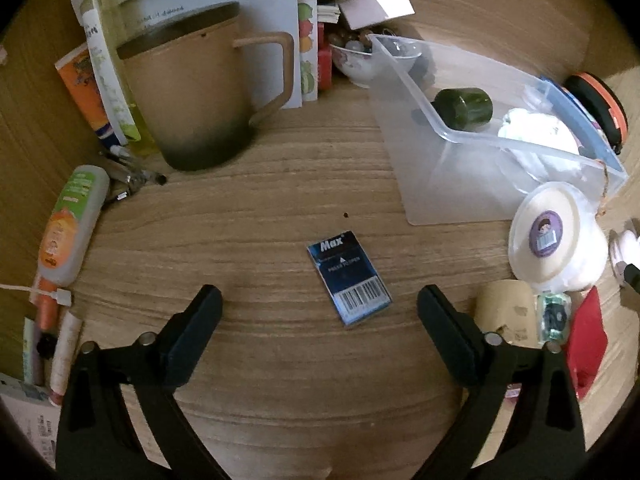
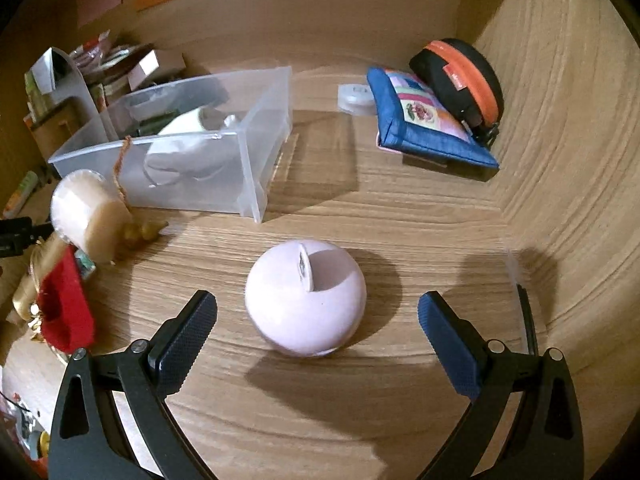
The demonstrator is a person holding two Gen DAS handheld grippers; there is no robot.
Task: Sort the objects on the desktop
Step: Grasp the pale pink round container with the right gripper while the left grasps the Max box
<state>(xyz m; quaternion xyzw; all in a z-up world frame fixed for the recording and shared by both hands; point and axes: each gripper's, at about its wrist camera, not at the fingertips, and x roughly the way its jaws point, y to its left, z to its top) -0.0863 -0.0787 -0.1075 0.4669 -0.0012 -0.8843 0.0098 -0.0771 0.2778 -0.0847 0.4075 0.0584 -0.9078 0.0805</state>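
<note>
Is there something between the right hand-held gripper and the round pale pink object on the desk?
Nothing visible. The round pale pink object lies on bare wooden desk, just ahead of the open right hand-held gripper, between its fingers' lines.

Right tool (image 2: pixel 318 308) jaws wide apart, nothing gripped; pale lilac round case (image 2: pixel 306 308) on desk (image 2: pixel 400 220) between them; clear plastic bin (image 2: pixel 256 172) behind left.
</note>
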